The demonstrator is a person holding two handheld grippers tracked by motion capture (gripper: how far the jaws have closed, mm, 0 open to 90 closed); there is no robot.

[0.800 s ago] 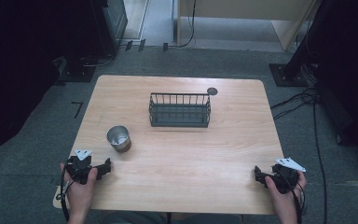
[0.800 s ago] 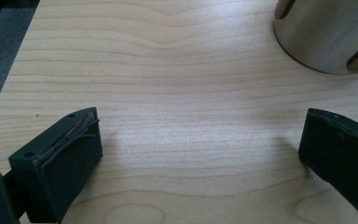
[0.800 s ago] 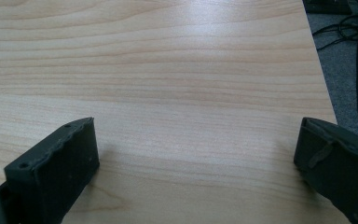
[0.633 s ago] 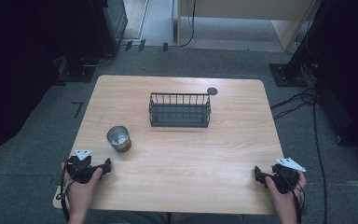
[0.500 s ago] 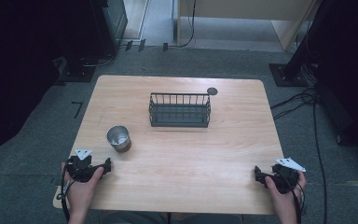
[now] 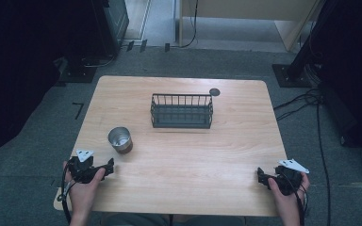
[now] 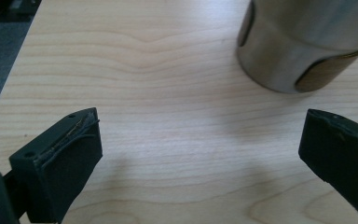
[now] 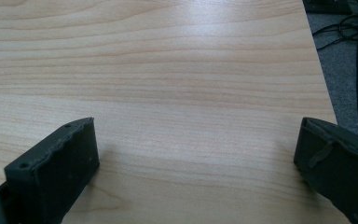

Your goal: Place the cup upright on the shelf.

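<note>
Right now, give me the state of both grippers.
Left gripper: open, holding nothing; the metal cup stands just ahead of it.
Right gripper: open, holding nothing, over bare table.

Your left gripper (image 6: 104, 168) low at the near left of the pale wooden table (image 6: 193, 188), round steel cup (image 6: 120, 140) standing just beyond it, dark wire basket (image 6: 182, 111) farther back at centre, small dark disc (image 6: 214, 92) behind the basket's right end, your right gripper (image 6: 263, 177) near right, well apart from everything.
</note>
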